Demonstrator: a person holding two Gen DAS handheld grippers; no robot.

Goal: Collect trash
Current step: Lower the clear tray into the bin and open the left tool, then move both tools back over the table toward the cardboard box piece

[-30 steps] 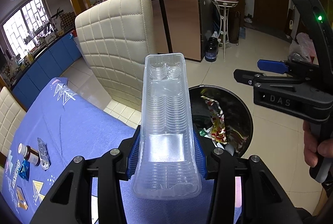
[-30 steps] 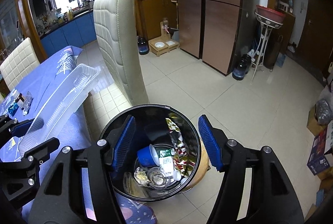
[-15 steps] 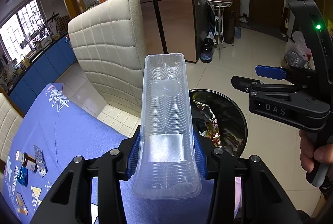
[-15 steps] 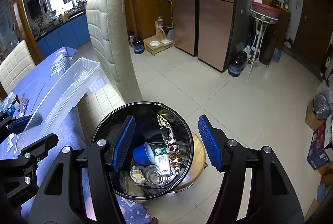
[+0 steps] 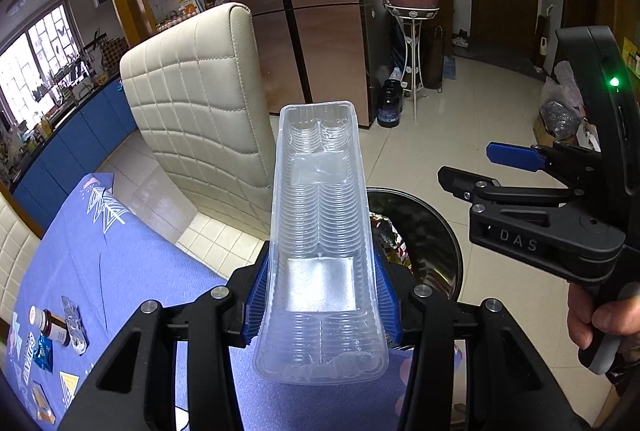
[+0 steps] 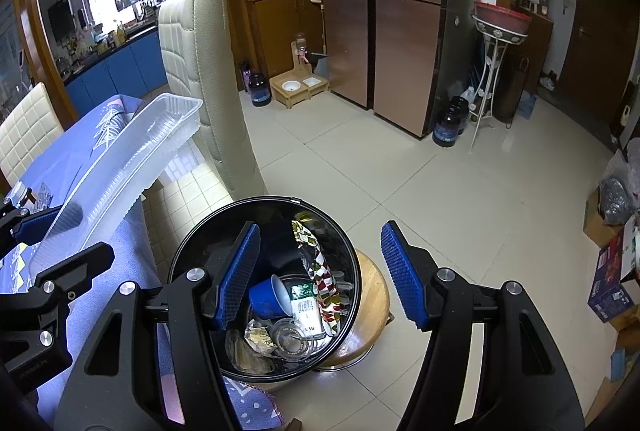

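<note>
Blue cloth covers the table [image 5: 100, 263] under my left gripper [image 5: 320, 295], whose jaws are easing open around the near end of a clear plastic tray [image 5: 320, 231] lying lengthwise between them, tilted up and away. My right gripper [image 6: 320, 275] hangs with jaws wide and empty above the black trash bin [image 6: 192, 255]. Beyond stands a cream chair [image 5: 200, 103].
</note>
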